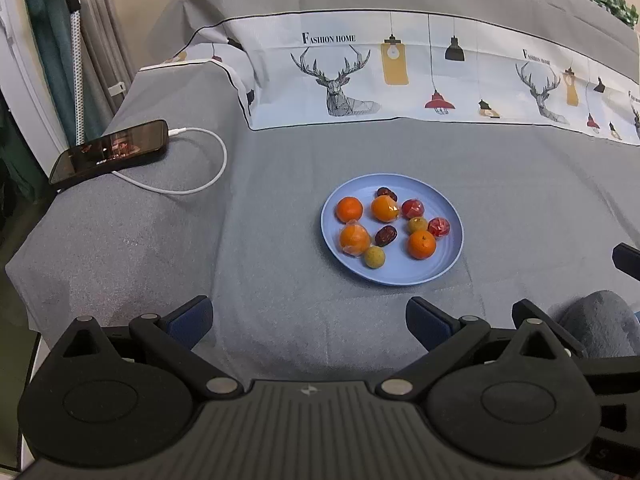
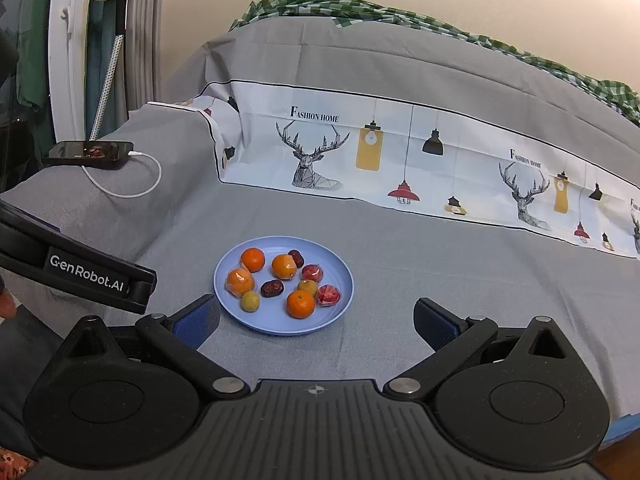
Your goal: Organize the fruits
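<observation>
So, both claws are just hanging back from the blue plate (image 1: pixel 448 256) with their jaws spread wide apart and nothing between them. All the fruit is already sitting on that plate, on the grey sheet (image 1: pixel 260 200) covering the bed.

From the left claw (image 1: pixel 308 320), the plate sits a bit right of center in the middle of the frame, straight ahead and slightly off to the right. From the right claw (image 2: pixel 316 320), the plate (image 2: pixel 340 308) is in the lower middle, a bit left of center, and its near rim almost reaches the left fingertip. So my read is the right one is nearer, though not by a huge amount.

Closest fruit to the right claw looks like the front orange (image 2: pixel 300 304), with the small yellow-green fruit (image 2: pixel 250 301) to its left and a wrapped red fruit (image 2: pixel 329 295) just beside it on the right. In the left view, that same small yellow-green fruit (image 1: pixel 374 257) is the nearest piece, at the plate's front edge.

The pieces are round, so no long axis to worry about, except the dark date (image 2: pixel 272 288) in the middle, which lies roughly crosswise. They're packed close, some touching, so a wide-open claw could bump neighbours coming in.

Phone (image 1: pixel 110 154) on its white cable (image 1: pixel 208 176) is well apart, at the left of the frame, out of the way.
</observation>
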Demonstrator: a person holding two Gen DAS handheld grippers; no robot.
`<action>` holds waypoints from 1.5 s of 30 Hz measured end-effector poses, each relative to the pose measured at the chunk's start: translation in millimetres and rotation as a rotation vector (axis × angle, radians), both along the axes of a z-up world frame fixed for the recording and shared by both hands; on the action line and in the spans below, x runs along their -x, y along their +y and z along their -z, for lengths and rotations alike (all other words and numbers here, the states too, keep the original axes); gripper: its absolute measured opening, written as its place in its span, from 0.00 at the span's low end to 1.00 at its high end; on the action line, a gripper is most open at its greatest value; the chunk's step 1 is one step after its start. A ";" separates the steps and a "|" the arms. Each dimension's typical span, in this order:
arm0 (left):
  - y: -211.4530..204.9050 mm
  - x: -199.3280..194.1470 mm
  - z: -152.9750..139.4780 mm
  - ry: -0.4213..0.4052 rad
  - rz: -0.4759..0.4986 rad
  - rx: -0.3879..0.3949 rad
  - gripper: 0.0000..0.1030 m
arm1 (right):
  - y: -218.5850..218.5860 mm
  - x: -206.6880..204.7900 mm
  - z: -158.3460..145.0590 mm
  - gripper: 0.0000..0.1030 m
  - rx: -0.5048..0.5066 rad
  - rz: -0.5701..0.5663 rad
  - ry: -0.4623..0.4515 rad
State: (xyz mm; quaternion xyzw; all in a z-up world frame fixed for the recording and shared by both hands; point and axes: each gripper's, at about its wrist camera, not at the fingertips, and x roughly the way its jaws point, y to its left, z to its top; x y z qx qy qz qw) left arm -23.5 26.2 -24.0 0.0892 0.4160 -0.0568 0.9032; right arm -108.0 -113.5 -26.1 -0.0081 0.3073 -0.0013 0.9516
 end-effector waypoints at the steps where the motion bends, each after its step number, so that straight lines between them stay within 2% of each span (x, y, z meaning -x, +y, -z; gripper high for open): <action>1: 0.4 0.0 0.1 0.001 0.005 0.000 1.00 | -0.1 -0.3 0.1 0.99 0.000 0.000 0.001; 9: 1.6 3.4 -1.4 -0.010 0.008 0.020 1.00 | -0.2 -0.7 1.4 0.99 -0.001 0.001 0.003; 45: -4.1 3.2 4.2 -0.006 0.017 -0.027 1.00 | 2.0 -1.3 2.4 0.99 -0.006 0.009 0.004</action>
